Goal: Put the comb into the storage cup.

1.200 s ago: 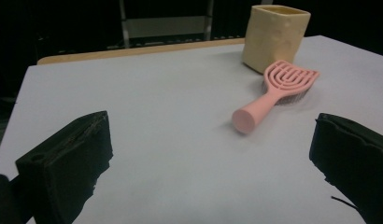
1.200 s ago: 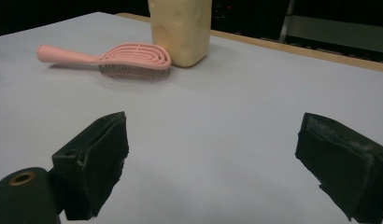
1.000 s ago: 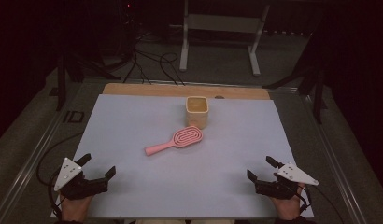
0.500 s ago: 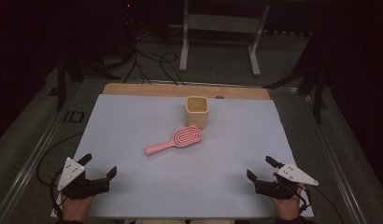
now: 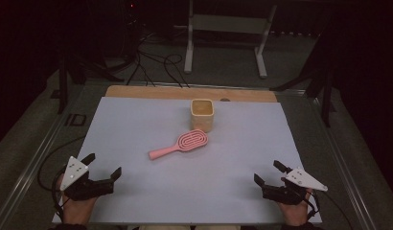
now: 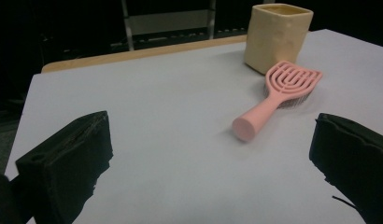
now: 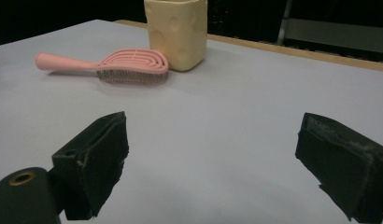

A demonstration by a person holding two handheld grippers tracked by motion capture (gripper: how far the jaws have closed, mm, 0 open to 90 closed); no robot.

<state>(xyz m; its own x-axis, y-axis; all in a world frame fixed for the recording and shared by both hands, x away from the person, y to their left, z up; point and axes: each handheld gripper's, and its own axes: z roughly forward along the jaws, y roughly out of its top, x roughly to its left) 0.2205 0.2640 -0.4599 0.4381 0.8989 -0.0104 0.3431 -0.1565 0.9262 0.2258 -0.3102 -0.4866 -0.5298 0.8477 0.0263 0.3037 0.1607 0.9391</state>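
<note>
while flat, the pink hairbrush lies diagonal — handle toward left gripper.

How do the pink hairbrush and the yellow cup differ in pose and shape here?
The pink hairbrush lies flat, bristles down; the yellow cup stands upright, mouth open upward. The hairbrush is long with a slotted head; the cup is squarish and solid-walled. Both sit mid-table on the white sheet, untouched by either gripper.

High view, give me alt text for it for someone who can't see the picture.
A pink hairbrush lies bristles down mid-table on a pale sheet, its head next to an upright yellow cup. Near the front edge, two hands each hold an open black claw, left claw and right claw, both pointing inward and well short of the brush.
</note>
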